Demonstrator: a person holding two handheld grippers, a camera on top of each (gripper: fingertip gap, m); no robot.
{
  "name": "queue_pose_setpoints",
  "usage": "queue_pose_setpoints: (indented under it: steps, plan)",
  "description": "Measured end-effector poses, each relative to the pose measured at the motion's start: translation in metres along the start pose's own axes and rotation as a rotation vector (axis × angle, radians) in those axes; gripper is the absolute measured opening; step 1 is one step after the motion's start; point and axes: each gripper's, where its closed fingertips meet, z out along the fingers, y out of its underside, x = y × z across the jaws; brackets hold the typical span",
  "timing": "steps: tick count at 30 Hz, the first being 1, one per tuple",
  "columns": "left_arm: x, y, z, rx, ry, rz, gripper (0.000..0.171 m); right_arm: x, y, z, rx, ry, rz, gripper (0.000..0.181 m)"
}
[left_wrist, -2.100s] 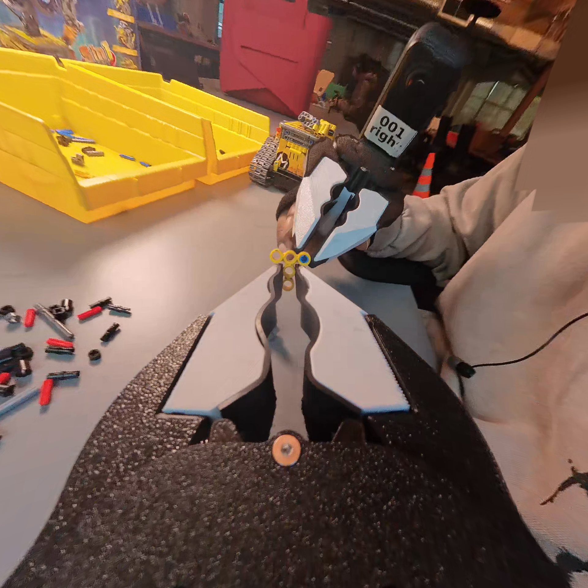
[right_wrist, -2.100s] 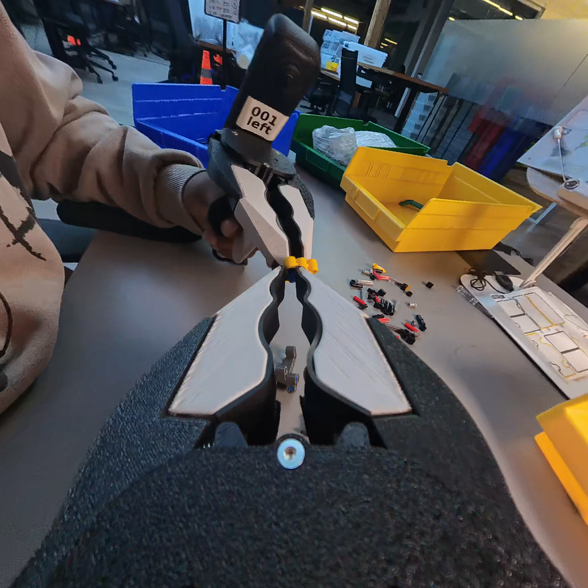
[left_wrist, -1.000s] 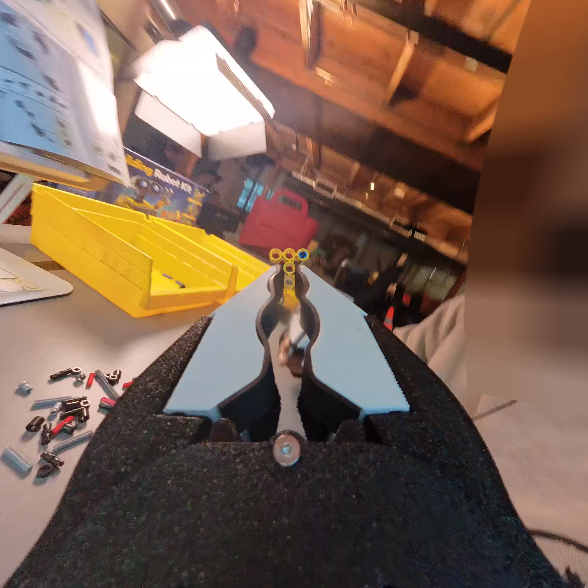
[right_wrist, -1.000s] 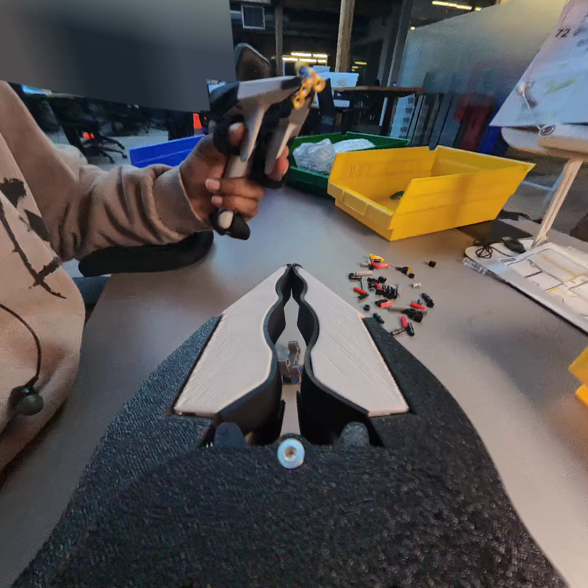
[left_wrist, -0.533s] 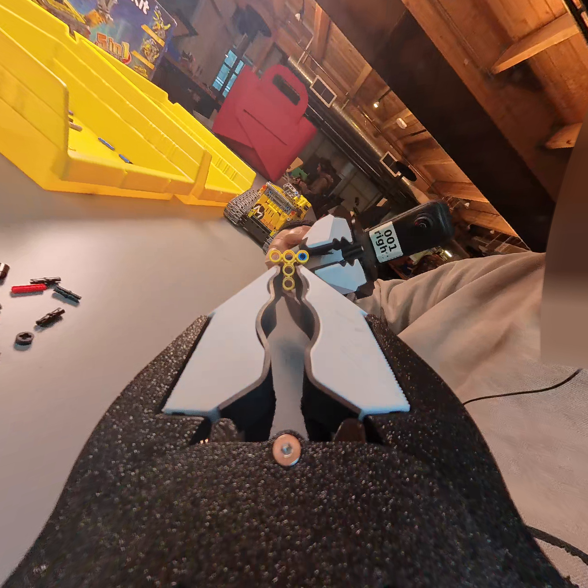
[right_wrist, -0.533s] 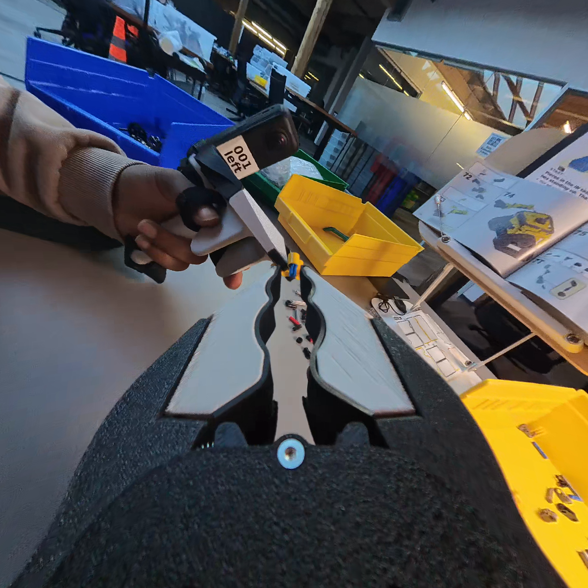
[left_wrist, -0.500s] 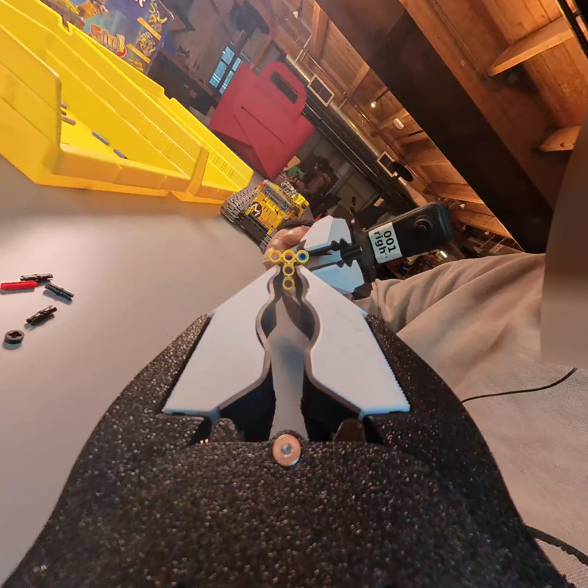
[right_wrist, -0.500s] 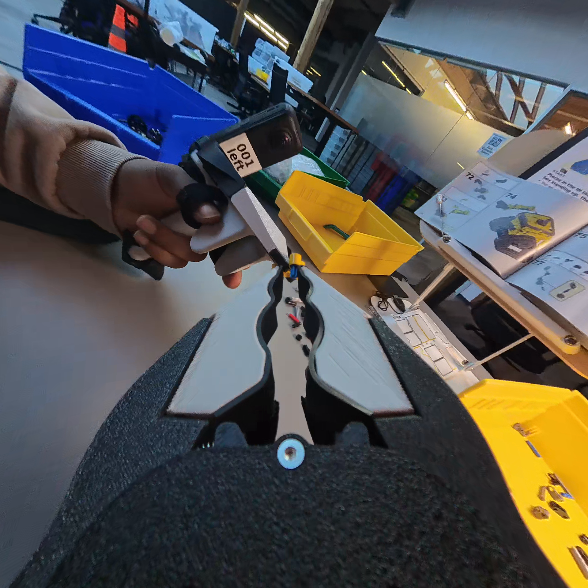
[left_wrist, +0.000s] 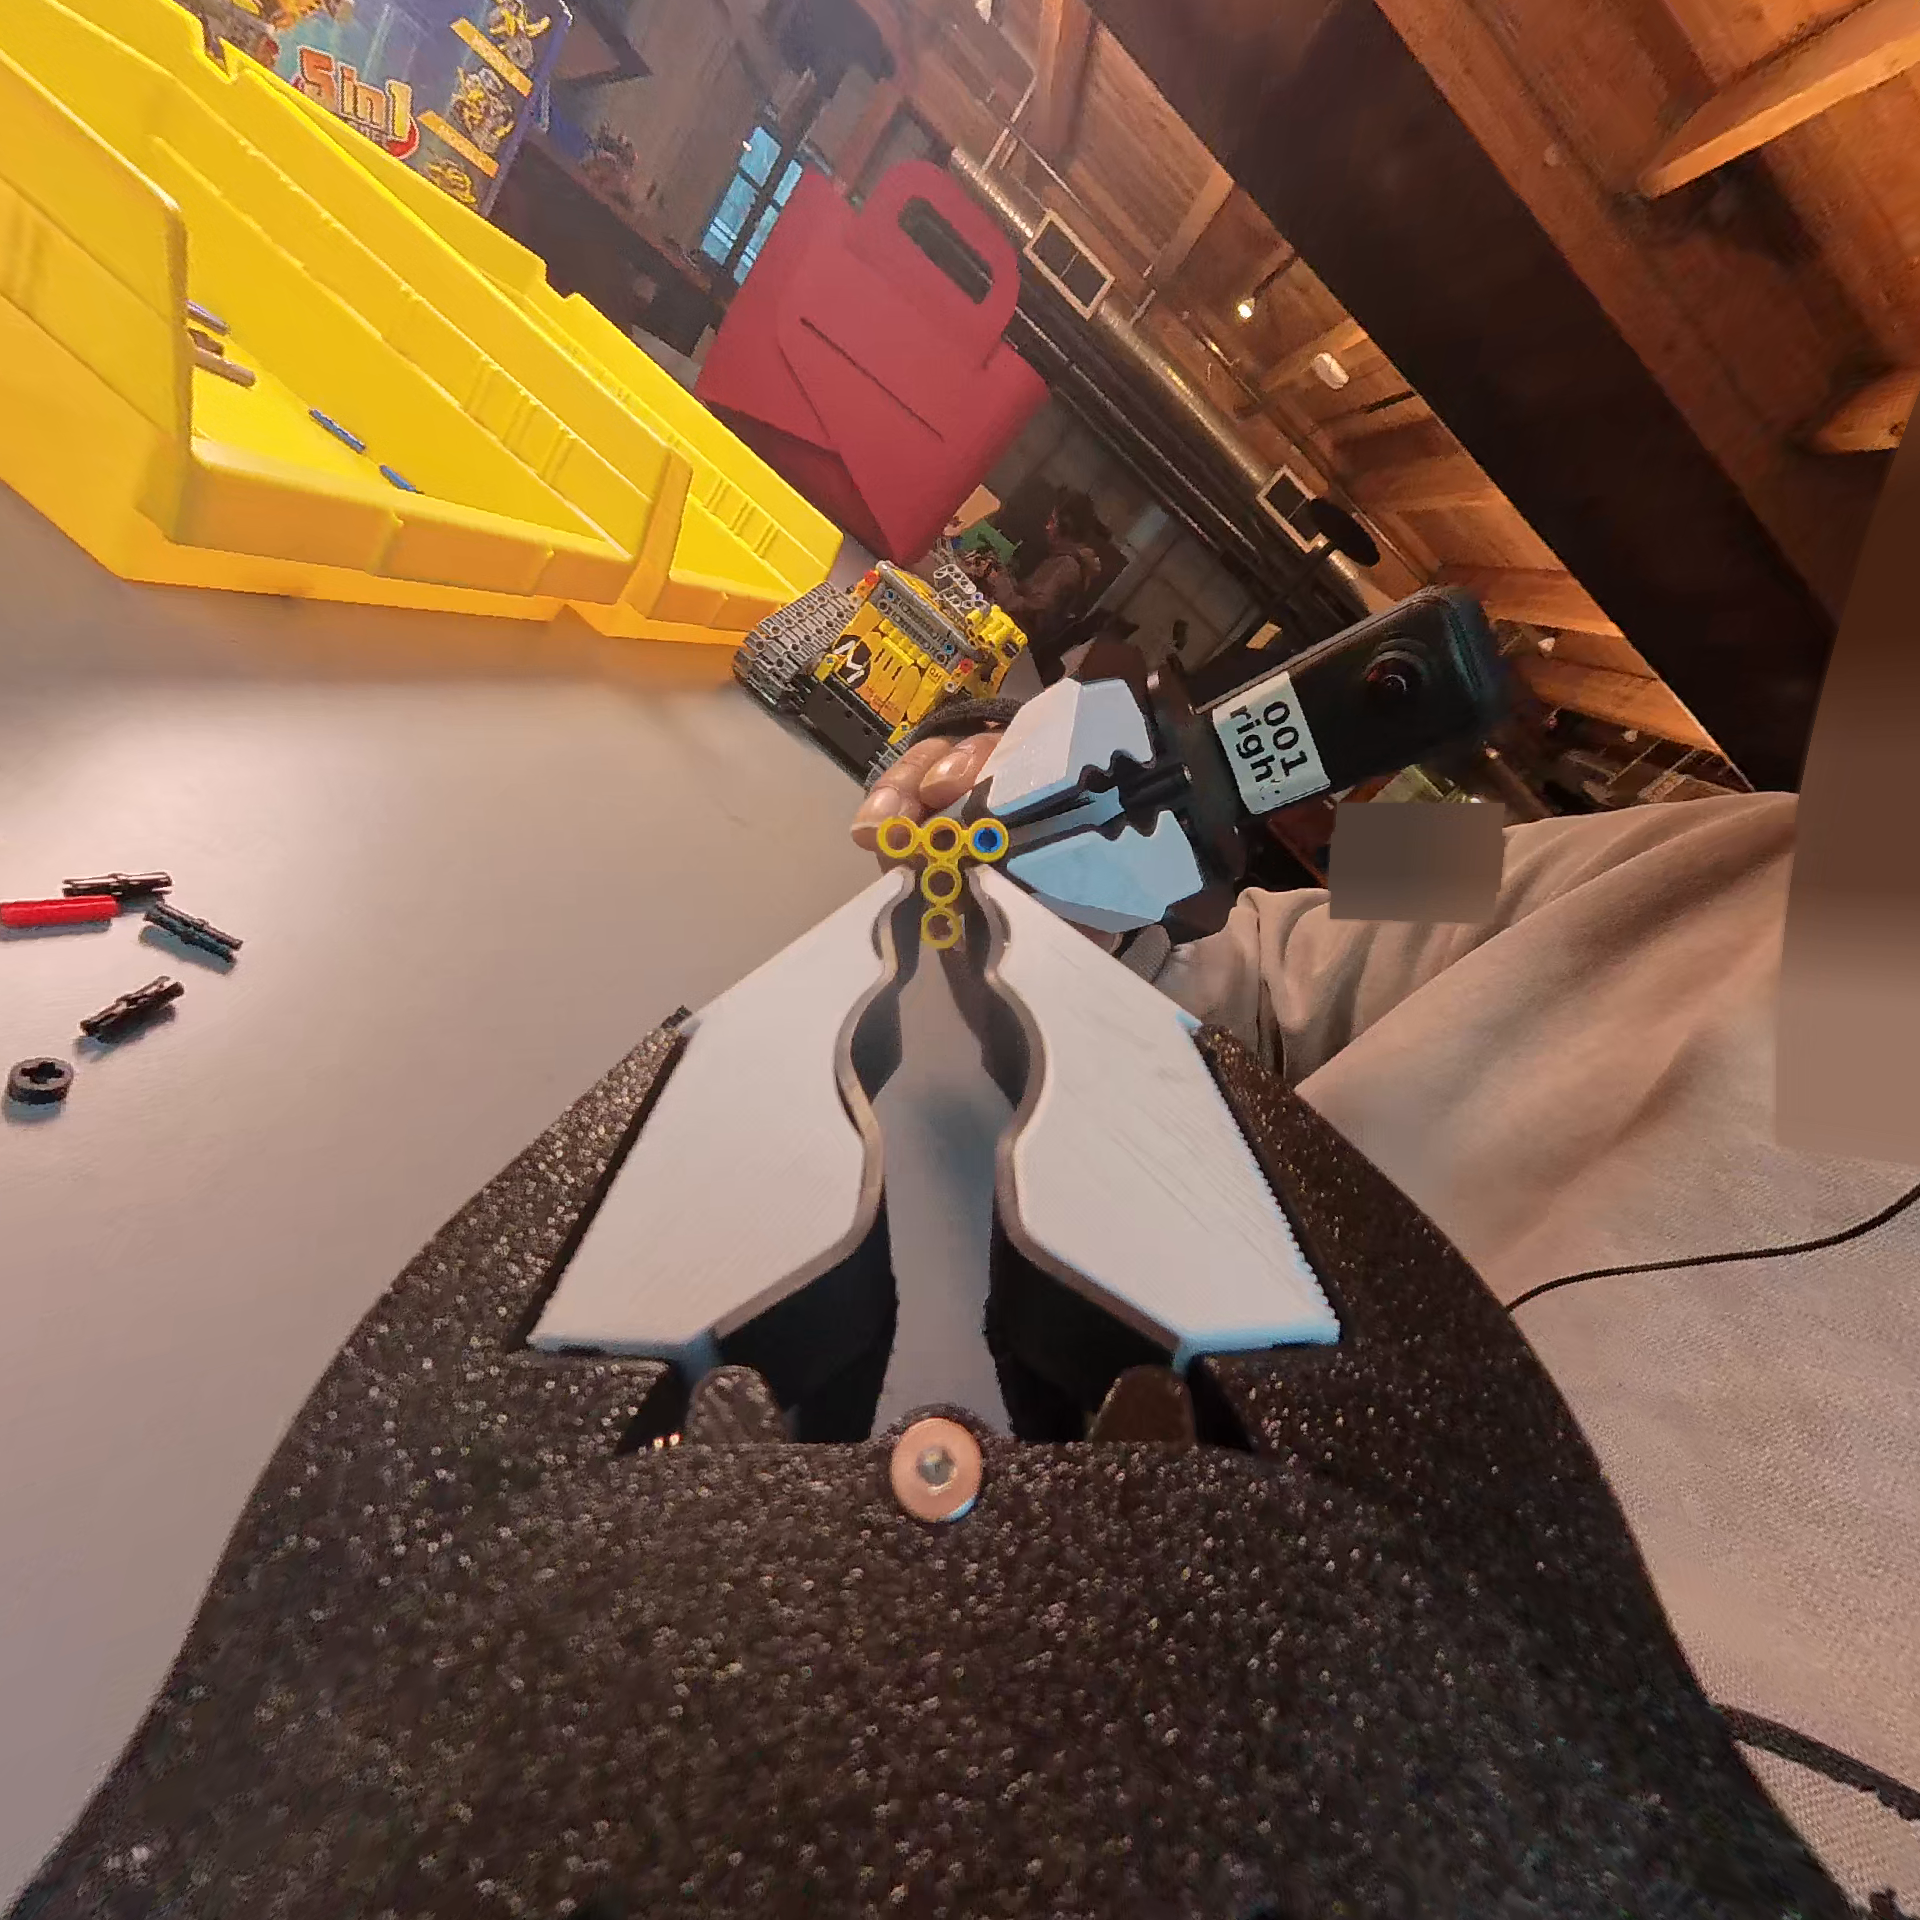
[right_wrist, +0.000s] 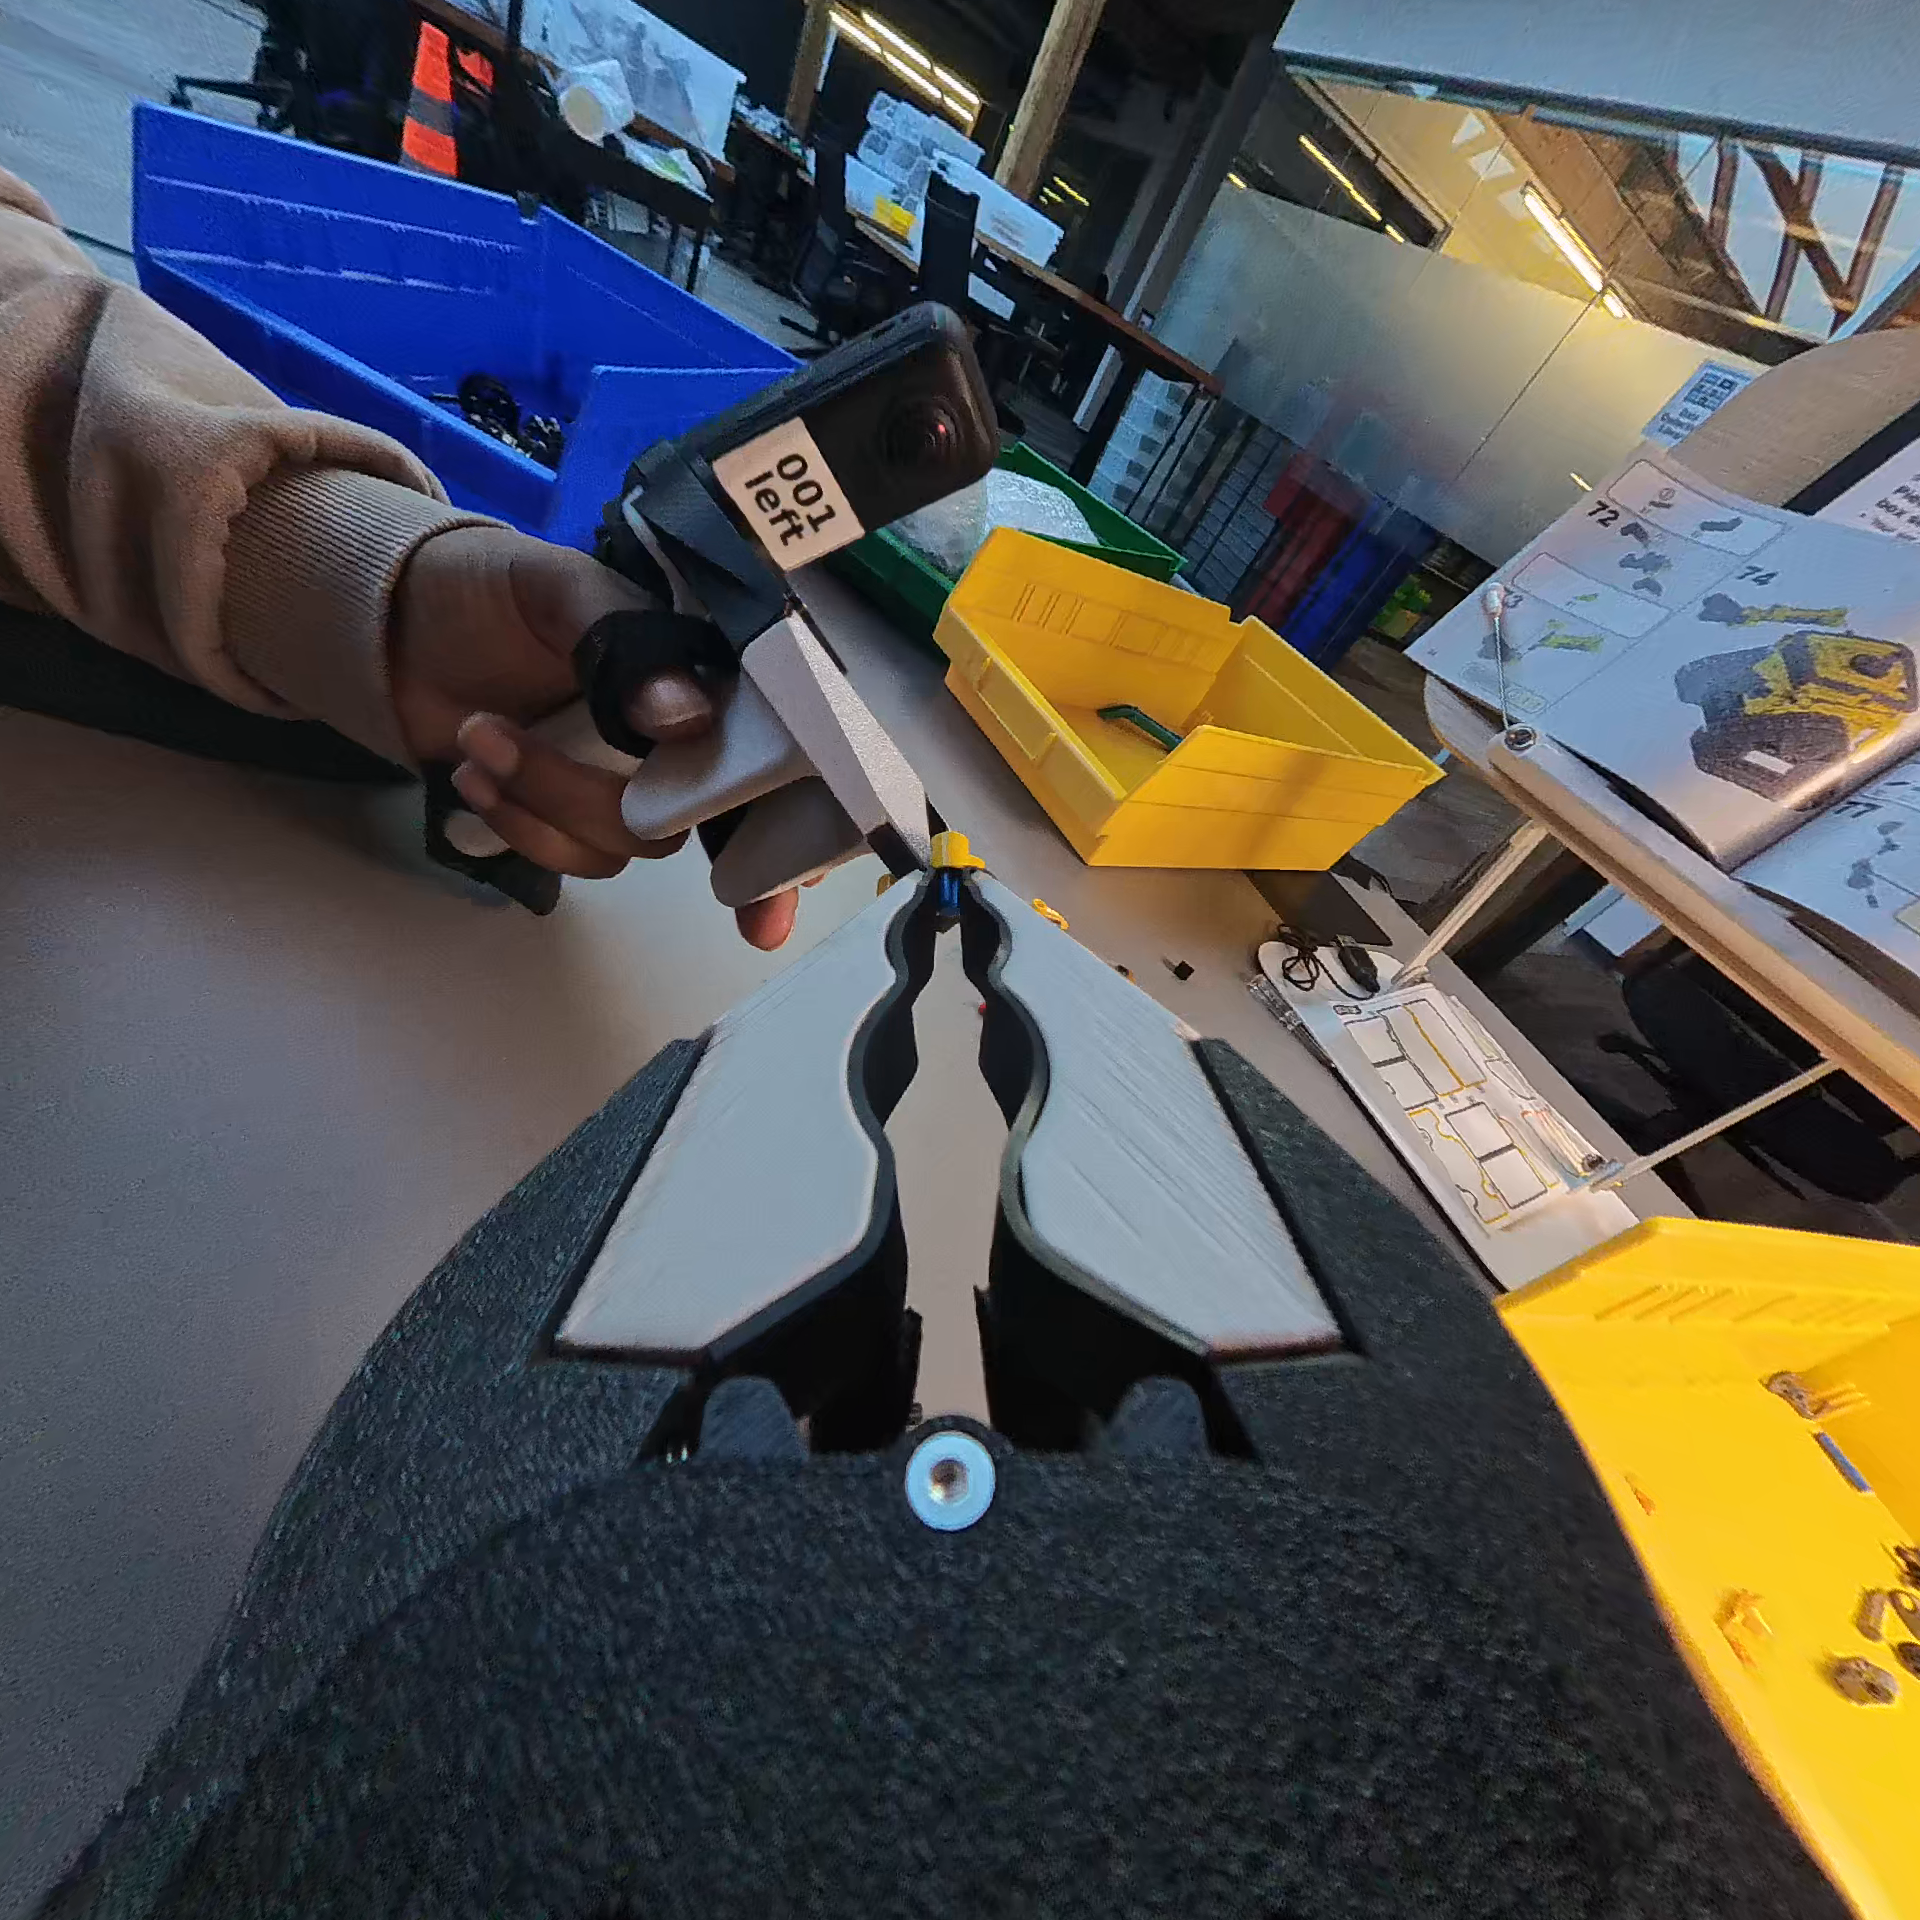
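Above table (left_wrist: 436, 831), two hand-held grippers, seemingly pinching one T-shaped piece (left_wrist: 941, 871)

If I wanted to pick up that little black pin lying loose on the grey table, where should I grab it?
Grip the black pin across its thin middle, coming straight down from above. It lies flat on the table, long and narrow, apart from the black ring beside it, so fingers closing on its long sides should fit, though it may roll.

Workshop: timber ceiling beams (left_wrist: 1714, 94), parts bins (right_wrist: 1174, 717), worktables (right_wrist: 208, 1039), open instruction manual (right_wrist: 1704, 655).
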Motion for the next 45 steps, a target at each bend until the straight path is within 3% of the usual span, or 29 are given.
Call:
queue_pose_setpoints:
  steps: [5, 14, 15, 16, 17, 19, 22, 29, 34, 41, 45]
  plan:
    - [0.000, 0.001, -0.002, -0.032, -0.006, 0.031, 0.006, -0.005, 0.002, 0.000, -0.010, -0.035, -0.007, 0.001]
    - [0.016, -0.018, -0.005, 0.070, 0.035, 0.103, 0.003, -0.004, -0.008, -0.004, 0.081, -0.105, 0.140, 0.000]
    - [0.021, -0.030, -0.012, 0.137, 0.075, 0.079, 0.007, -0.004, -0.007, -0.004, 0.075, -0.107, 0.137, 0.000]
    - [0.030, -0.066, -0.036, 0.315, 0.145, 0.025, 0.005, -0.005, 0.013, -0.004, -0.017, -0.103, 0.093, 0.000]
    - [0.030, -0.089, -0.058, 0.403, 0.134, 0.055, 0.004, -0.005, 0.035, -0.007, -0.067, -0.097, 0.109, 0.000]
    - [0.025, -0.072, -0.054, 0.301, 0.030, 0.165, 0.006, 0.000, 0.025, -0.013, 0.002, -0.089, 0.219, 0.000]
    - [0.003, -0.036, -0.032, 0.152, 0.002, 0.054, 0.006, 0.009, -0.002, -0.002, 0.075, -0.090, 0.210, 0.000]
    - [-0.010, 0.000, 0.003, -0.051, -0.141, 0.268, 0.007, -0.002, 0.022, 0.008, -0.086, -0.034, 0.102, 0.010]
    - [-0.018, 0.010, 0.007, -0.136, -0.264, 0.473, 0.007, -0.002, 0.035, 0.005, -0.171, -0.031, 0.055, 0.001]
    - [-0.032, 0.028, 0.008, -0.316, -0.444, 0.880, 0.009, -0.011, 0.054, 0.004, -0.294, -0.045, -0.086, 0.001]
    - [-0.034, 0.041, 0.006, -0.383, -0.403, 0.860, 0.013, -0.020, 0.064, 0.005, -0.324, -0.089, -0.127, 0.000]
